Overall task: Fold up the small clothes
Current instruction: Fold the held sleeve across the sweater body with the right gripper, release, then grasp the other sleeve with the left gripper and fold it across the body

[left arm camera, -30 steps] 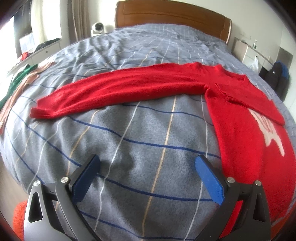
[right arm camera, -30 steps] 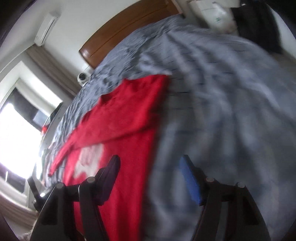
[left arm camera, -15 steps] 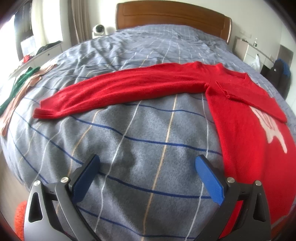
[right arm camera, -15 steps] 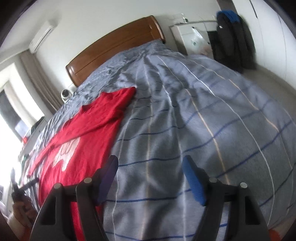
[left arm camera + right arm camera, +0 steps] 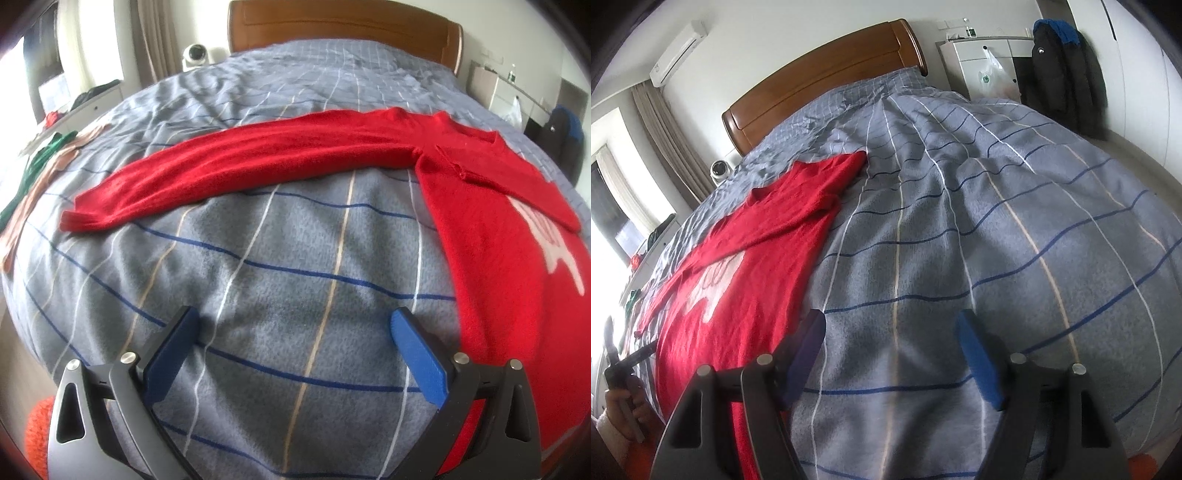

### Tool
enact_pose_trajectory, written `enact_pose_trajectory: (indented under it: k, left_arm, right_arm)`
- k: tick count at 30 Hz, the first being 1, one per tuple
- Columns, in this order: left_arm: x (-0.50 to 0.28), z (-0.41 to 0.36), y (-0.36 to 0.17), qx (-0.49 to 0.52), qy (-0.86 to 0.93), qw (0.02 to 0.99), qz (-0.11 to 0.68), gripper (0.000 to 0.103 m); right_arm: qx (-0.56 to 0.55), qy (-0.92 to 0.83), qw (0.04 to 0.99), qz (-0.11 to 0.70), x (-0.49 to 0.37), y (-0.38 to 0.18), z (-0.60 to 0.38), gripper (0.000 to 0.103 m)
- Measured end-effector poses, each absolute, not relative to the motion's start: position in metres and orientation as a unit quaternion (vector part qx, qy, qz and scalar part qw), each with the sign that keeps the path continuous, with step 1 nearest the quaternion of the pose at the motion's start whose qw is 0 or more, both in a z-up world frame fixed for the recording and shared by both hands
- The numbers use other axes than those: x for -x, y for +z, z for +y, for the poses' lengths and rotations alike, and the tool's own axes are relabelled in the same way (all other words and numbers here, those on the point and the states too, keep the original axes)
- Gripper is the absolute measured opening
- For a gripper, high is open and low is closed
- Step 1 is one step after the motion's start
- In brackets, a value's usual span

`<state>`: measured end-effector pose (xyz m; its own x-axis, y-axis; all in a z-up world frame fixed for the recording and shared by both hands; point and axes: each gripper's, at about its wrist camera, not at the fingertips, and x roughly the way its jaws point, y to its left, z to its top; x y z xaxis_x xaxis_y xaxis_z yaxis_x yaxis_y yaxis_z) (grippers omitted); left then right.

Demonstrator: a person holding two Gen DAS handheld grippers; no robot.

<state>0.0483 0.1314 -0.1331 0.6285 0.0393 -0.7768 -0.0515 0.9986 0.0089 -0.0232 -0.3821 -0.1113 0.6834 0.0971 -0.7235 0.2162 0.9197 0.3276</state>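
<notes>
left gripper (image 5: 291, 332) spread, empty, poised over bedspread (image 5: 258, 258) short of the outstretched sleeve (image 5: 236, 166), likely the next fold | red sweater (image 5: 746, 266) flat mid-bed, one sleeve already folded across chest | right gripper (image 5: 890, 336) just widened, empty, over bare cover

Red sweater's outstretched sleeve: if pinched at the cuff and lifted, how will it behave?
Probably floppy: the sleeve lies limp, following the blanket. Its fuzzy knit probably grips the pads rather than slipping. It may drag on the fleecy blanket.
</notes>
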Motion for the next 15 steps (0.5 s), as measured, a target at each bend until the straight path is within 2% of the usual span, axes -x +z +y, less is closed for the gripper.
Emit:
enact_pose_trajectory:
  k: [7, 15]
  left_arm:
    - [-0.0521, 0.1357, -0.1353, 0.025, 0.015, 0.9, 0.435, 0.103]
    - [-0.0466, 0.1268, -0.135, -0.009, 0.023, 0.903, 0.429, 0.103]
  right_arm:
    - [-0.197, -0.035, 0.895, 0.398, 0.0221, -0.1123, -0.3815, 0.073]
    - [-0.195, -0.035, 0.895, 0.398, 0.0217, -0.1133, -0.3809, 0.074]
